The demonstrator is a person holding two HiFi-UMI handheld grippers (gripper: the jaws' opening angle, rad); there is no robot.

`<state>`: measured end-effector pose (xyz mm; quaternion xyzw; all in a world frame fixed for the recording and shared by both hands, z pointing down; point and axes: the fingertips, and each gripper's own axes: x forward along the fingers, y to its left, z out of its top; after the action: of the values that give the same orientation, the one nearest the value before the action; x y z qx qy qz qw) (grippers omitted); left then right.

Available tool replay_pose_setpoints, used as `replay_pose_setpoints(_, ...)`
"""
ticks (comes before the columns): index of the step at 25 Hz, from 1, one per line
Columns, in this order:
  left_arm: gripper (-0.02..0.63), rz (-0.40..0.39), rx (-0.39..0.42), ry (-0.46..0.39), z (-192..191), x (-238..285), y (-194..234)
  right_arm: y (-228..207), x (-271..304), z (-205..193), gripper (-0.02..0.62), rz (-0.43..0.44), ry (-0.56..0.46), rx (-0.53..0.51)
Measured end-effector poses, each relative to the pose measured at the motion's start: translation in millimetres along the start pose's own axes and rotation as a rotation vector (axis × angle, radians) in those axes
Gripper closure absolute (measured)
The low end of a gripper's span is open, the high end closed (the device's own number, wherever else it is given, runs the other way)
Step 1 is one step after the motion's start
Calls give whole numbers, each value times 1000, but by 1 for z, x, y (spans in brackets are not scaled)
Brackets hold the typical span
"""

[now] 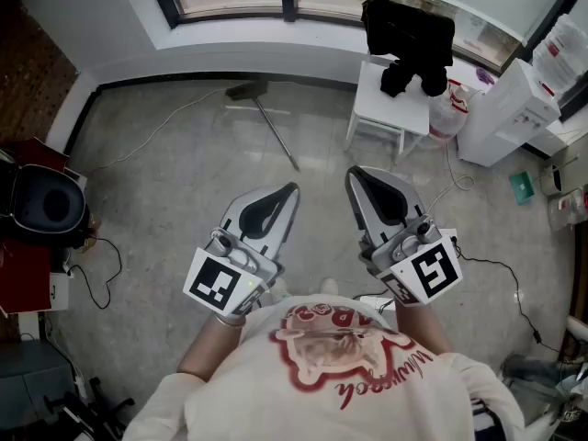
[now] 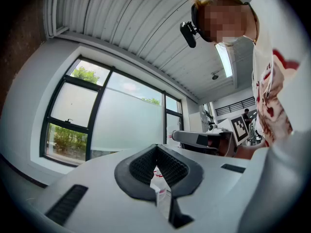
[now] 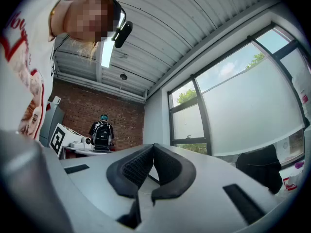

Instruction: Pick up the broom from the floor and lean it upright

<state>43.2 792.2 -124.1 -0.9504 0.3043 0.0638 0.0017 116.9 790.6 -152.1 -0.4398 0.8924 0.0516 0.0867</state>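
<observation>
Head view: the broom (image 1: 274, 130) lies flat on the grey floor (image 1: 165, 163) near the window wall, brush head towards the window and handle running back towards the person. It is well apart from both tools. The left gripper (image 1: 292, 189) and right gripper (image 1: 354, 173) are held side by side in front of the person's chest, noses pointing towards the broom. Right of the broom stands a white stool (image 1: 390, 108) with a black bag (image 1: 409, 35) on top. Neither gripper view shows the broom or the floor; both look slightly upward at the ribbed ceiling and the window. Left gripper view: the left gripper (image 2: 156, 146) has its black pads meeting at the tips with nothing clamped between them. The other tool's marker cube (image 2: 240, 126) shows at the right. Right gripper view: the right gripper (image 3: 153, 145) is likewise closed tip to tip and empty. This view alone shows a brick wall (image 3: 121, 120) and a person with a backpack (image 3: 102, 132) standing in front of it, and the black bag (image 3: 265, 166) at lower right.
</observation>
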Motion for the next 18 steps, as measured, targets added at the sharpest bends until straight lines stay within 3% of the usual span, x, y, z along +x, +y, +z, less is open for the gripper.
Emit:
replay_pose_setpoints(12,589,13,10,3,2,2,8,-2,6,5,571,9,-12,-3)
replay_pose_setpoints(18,589,22,3,7,0,4,12,-13,2,7,571,3,-54,56)
